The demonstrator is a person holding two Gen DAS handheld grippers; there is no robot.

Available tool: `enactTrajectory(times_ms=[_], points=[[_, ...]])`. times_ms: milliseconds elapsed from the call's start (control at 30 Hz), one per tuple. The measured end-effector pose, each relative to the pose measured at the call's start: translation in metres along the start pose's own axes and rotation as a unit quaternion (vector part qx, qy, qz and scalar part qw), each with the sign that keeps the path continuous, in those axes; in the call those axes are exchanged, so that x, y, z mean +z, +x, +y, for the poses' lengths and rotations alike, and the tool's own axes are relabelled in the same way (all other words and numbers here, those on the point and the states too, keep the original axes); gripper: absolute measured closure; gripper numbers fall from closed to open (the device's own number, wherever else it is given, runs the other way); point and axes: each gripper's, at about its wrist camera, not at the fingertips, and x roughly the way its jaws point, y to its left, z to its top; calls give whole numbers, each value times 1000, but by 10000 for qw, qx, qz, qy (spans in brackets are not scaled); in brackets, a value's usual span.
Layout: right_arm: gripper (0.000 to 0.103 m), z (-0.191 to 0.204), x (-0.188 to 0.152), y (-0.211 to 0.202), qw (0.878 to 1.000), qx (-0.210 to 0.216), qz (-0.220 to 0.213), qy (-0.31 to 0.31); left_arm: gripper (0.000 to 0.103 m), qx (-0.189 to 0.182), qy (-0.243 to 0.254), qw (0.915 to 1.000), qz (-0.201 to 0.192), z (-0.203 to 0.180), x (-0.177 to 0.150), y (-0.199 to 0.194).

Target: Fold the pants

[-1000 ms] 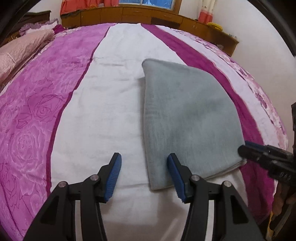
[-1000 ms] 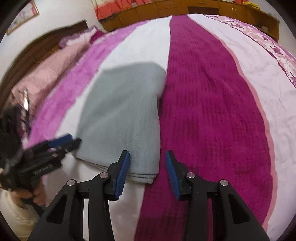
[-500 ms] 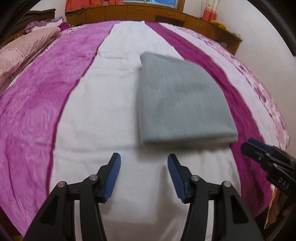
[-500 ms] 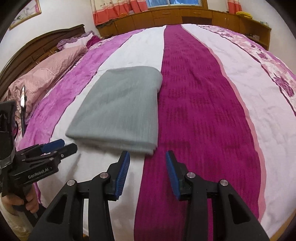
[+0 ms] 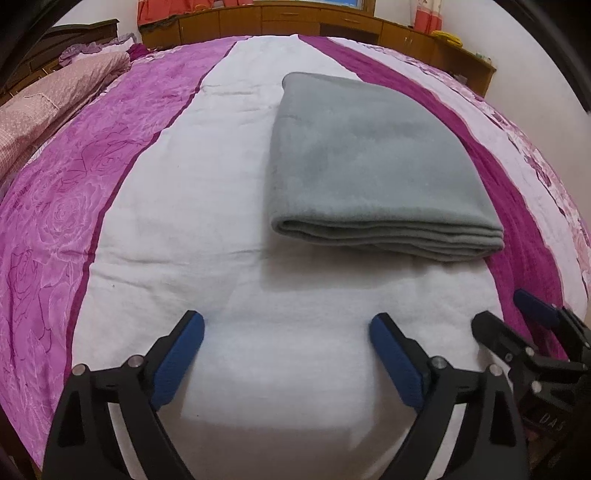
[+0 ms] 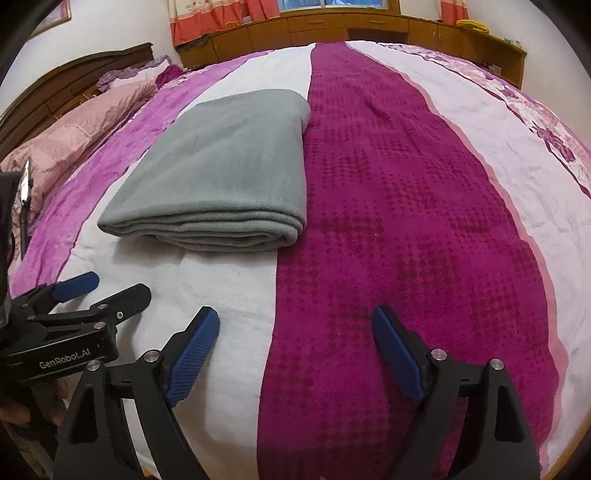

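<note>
The grey pants [image 5: 369, 162] lie folded into a flat rectangle on the white stripe of the bed; they also show in the right wrist view [image 6: 225, 166], with stacked layers along the near edge. My left gripper [image 5: 286, 330] is open and empty, over the white stripe short of the near edge of the pants. My right gripper [image 6: 295, 328] is open and empty, over the border of the white and magenta stripes, to the right of the left gripper [image 6: 88, 291]. The right gripper also shows at the lower right of the left wrist view [image 5: 517, 317].
The bed cover [image 6: 406, 206] has pink, white and magenta stripes. Pink pillows [image 5: 48, 99] and a dark wooden headboard [image 6: 74, 77] are at the far left. A low wooden cabinet [image 6: 369, 29] runs along the far wall under a window with curtains.
Both grippers have pulled back from the near edge of the folded pants toward the foot of the bed, and their jaws have opened wider. The pants stay folded and still.
</note>
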Motion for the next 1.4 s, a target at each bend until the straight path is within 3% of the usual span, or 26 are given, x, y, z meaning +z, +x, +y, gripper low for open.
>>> enactTrajectory(times_ms=[367, 1400], points=[[13, 7, -3, 4, 9999, -89, -84, -69, 7, 21, 38, 10000, -12, -1, -1, 1], [12, 4, -1, 6, 9999, -38, -111, 4, 7, 12, 12, 10000, -20, -2, 0, 1]])
